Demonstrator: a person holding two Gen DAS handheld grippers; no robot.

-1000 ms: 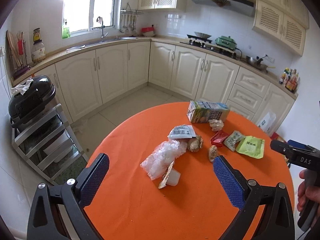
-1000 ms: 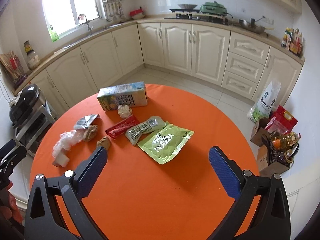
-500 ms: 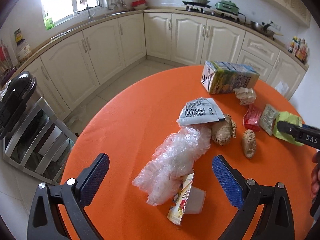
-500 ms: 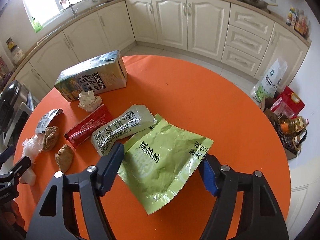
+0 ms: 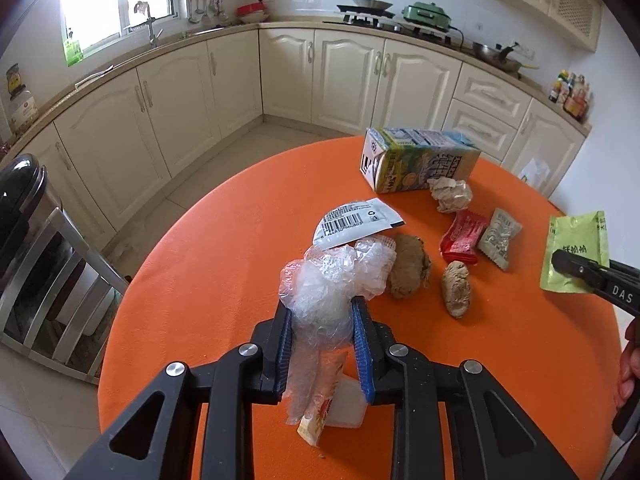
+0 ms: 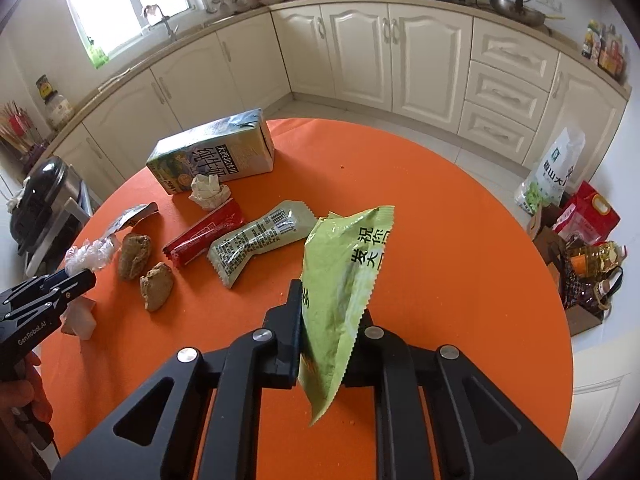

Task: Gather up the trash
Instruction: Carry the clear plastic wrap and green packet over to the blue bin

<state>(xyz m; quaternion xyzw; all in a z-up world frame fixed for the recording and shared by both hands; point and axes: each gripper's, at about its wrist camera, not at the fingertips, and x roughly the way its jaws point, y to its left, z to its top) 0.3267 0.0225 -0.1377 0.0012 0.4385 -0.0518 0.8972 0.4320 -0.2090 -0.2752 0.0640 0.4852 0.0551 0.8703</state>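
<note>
My left gripper (image 5: 320, 308) has a crumpled clear plastic bag (image 5: 332, 276) between its blue pads; the jaws are closing and press on it. A small white cup with a sachet (image 5: 344, 404) lies under it on the orange table (image 5: 200, 280). My right gripper (image 6: 332, 300) is shut on a green snack packet (image 6: 348, 256), which stands lifted off the table. Still lying on the table are a drink carton (image 5: 420, 164), a paper wad (image 5: 450, 194), a red wrapper (image 5: 462, 236), a grey wrapper (image 5: 500, 238), a barcode pouch (image 5: 356, 226) and two brown lumps (image 5: 408, 266).
A black-lidded bin (image 5: 24, 208) and a metal rack (image 5: 60, 300) stand left of the table. Bags, boxes and oil bottles (image 6: 580, 220) crowd the floor to the right. Cream kitchen cabinets (image 6: 360, 52) run along the back.
Both grippers went from wide open to closed. The left moved in over the plastic bag and clamped it. The right came down on the green packet, gripped it and tipped it up.
</note>
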